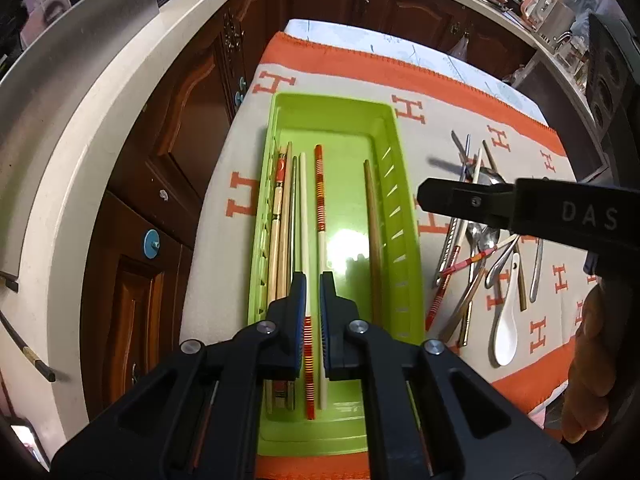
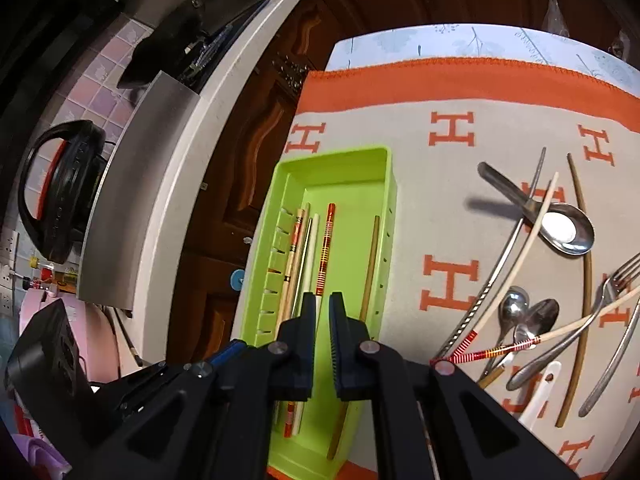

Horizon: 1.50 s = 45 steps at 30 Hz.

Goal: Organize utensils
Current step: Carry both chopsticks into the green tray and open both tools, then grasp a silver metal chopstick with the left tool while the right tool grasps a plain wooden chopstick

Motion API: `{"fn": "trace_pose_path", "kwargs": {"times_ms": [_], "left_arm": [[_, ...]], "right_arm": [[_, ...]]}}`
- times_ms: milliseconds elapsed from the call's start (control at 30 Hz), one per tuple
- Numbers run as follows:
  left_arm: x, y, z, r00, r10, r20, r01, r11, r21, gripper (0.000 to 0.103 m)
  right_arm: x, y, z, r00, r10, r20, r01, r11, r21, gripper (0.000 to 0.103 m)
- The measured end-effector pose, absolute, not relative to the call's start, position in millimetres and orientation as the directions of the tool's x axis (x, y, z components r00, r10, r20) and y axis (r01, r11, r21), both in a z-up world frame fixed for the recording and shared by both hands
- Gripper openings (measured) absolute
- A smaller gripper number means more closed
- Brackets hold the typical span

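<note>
Chopsticks [image 1: 319, 196], six counted, lie inside one green tray [image 1: 332, 116].

White spoon [image 2: 538, 396] partly hidden behind hand-held gripper [image 2: 320, 308].

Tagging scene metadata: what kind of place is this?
Most likely a home kitchen: dark wooden cabinets under a pale countertop, a tiled wall, and a green tray for cutlery on a cloth-covered table.
</note>
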<state>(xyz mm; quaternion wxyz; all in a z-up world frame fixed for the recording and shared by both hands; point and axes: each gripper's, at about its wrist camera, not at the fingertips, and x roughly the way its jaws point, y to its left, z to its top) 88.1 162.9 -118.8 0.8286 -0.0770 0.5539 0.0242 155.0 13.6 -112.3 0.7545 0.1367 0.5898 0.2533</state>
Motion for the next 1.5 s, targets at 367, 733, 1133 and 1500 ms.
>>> {"fn": "trace_pose_path", "kwargs": {"times_ms": [367,733,1133,1500], "left_arm": [[79,148,-87,0.439,-0.046,-0.897,-0.087,0.992,-0.094,0.005],[78,118,-59,0.462,-0.085,-0.883,-0.005,0.995,-0.099,0.005],[119,74,-66,0.424,-0.112,-0.899,0.105,0.992,-0.074,0.005],[190,34,-131,0.286,-0.243,-0.927,0.181,0.963,-0.197,0.005]], "right_arm": [[141,-24,-88,0.232,0.516,-0.825,-0.198,0.855,0.479,0.007],[126,-75,-64,0.303,0.472,-0.828,-0.15,0.881,0.448,0.007],[144,-119,-76,0.329,0.436,-0.837,-0.06,0.895,0.443,0.007],[174,-139,-125,0.257,0.469,-0.845,0.001,0.874,0.485,0.007]]}}
